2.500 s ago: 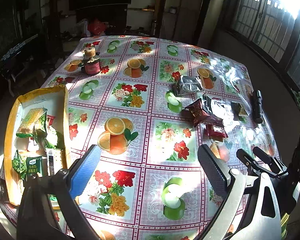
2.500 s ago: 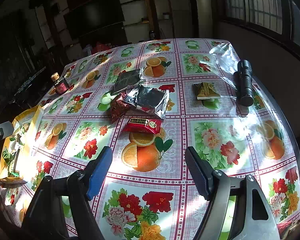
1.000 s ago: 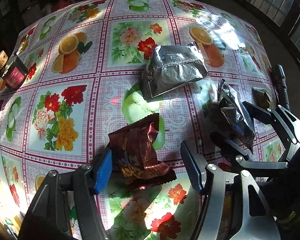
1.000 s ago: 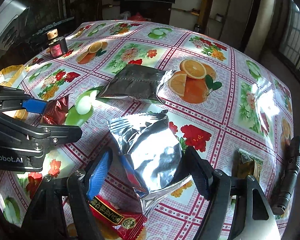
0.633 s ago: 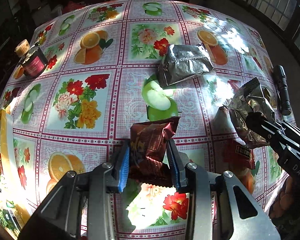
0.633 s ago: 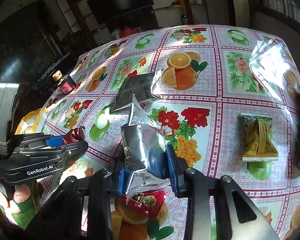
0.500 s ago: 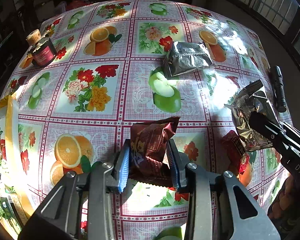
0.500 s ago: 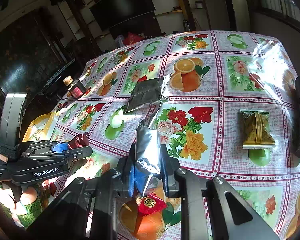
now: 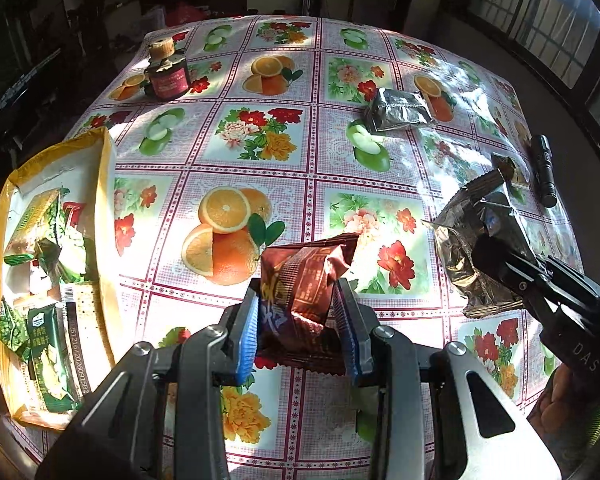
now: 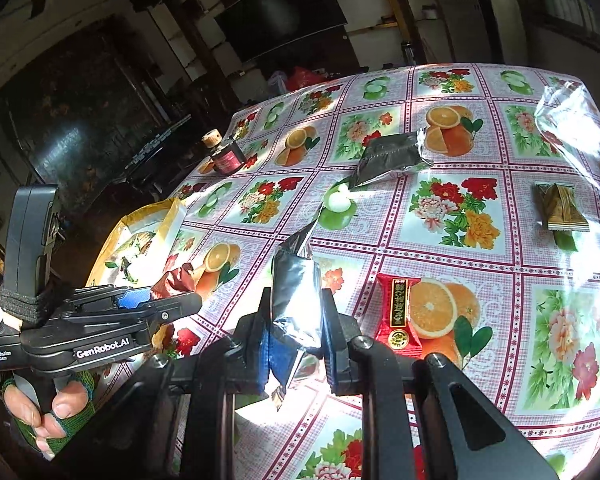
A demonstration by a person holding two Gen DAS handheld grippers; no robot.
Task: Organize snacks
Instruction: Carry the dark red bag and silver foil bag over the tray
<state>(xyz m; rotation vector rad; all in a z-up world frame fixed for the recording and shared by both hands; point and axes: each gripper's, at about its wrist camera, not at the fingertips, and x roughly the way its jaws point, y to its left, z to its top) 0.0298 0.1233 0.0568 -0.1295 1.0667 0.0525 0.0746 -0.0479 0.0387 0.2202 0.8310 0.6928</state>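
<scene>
Two tools clamped: left tool (image 9: 300, 316) brown packet (image 9: 304, 280), right tool (image 10: 294, 340) silver packet (image 10: 296, 300)

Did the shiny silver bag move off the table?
Yes. The silver bag lay flat beside the red packet; now the right gripper holds it above the tablecloth.
</scene>
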